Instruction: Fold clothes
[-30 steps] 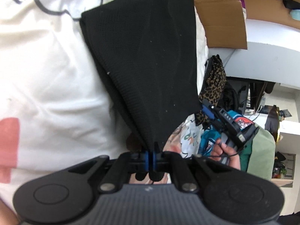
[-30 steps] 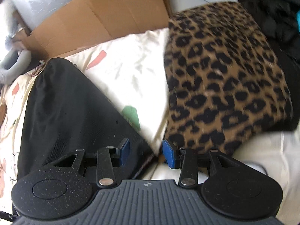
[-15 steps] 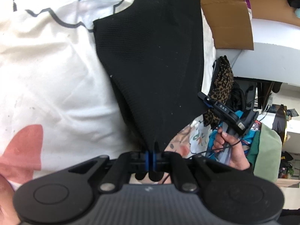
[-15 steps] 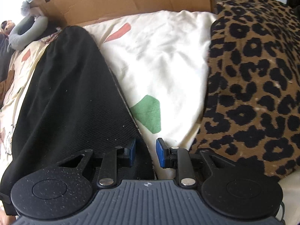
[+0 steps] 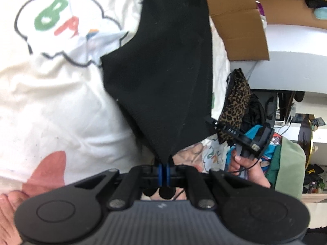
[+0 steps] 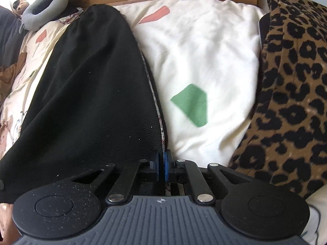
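Black garment (image 6: 92, 94) edge beside leopard-print fabric (image 6: 292, 94)

— What is the black garment (image 6: 87, 94) made of?
— A matt, fine-ribbed knit, flecked with lint.
— And the cream sheet (image 6: 204, 47) under it?
— Smooth, softly creased cloth with flat printed shapes.
— The leopard cloth (image 6: 290, 94)?
— Soft, slightly fuzzy fabric.
— And the box (image 5: 239, 26)?
— Plain brown cardboard, dull. The right gripper (image 6: 162, 164) is matt black plastic with blue pads and shiny metal pins.
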Demonstrator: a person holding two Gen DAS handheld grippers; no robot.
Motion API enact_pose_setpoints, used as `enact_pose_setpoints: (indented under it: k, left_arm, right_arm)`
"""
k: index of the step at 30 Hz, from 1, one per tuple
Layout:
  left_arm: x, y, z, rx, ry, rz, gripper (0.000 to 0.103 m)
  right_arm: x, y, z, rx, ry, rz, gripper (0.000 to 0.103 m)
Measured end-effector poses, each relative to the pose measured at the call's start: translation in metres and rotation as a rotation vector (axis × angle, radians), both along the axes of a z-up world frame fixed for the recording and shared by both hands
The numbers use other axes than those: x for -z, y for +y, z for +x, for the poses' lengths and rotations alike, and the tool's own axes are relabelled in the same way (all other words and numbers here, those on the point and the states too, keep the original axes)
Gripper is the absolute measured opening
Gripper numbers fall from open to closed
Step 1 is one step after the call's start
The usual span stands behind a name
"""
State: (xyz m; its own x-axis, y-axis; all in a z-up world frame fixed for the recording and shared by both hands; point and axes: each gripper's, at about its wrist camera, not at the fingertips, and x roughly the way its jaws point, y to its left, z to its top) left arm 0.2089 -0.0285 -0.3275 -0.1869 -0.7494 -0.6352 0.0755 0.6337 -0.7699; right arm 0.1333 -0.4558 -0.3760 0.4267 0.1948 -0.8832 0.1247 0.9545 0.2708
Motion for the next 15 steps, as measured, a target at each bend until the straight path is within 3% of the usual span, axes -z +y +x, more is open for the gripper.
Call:
enact_pose_setpoints:
  k: [15]
  left_arm:
    - [-0.091, 0.024, 0.026, 0.027, -0.128, 0.065, 0.004]
  right_arm:
    - [-0.032, 0.038, -0.031, 0.017, 0.01, 0.223, 0.002]
